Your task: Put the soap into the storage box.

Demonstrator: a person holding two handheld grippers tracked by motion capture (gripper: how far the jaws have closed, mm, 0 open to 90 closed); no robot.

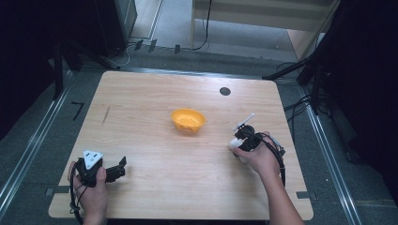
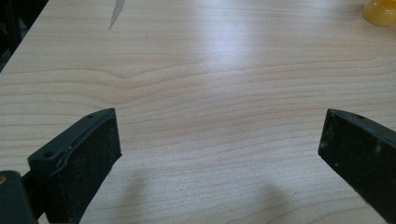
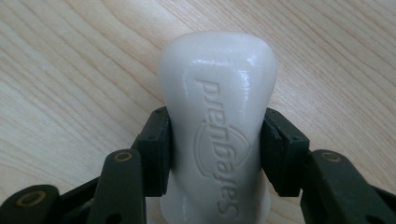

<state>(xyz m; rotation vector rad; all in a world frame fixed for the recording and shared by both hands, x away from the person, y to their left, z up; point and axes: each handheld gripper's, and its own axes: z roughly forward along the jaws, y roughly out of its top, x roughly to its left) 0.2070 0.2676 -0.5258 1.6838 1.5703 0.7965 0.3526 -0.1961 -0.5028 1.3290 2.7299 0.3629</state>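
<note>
A white plastic bottle (image 3: 217, 130) with raised lettering sits between the two black jaws of my right gripper (image 3: 215, 149), and both pads press on its sides. In the high view that right gripper (image 1: 240, 143) is at the table's right side, with the white bottle (image 1: 234, 146) partly hidden under it and lying on or just above the wood. My left gripper (image 1: 121, 168) rests near the front left corner. Its jaws stand wide apart over bare wood in the left gripper view (image 2: 219, 154). An orange bowl (image 1: 188, 120) sits at mid-table.
The wooden table (image 1: 155, 154) has a small black disc (image 1: 225, 91) near its far edge and a dark streak (image 1: 106, 115) at the left. The orange bowl's edge (image 2: 382, 11) shows at the top right of the left gripper view. Black stands and cables flank the table.
</note>
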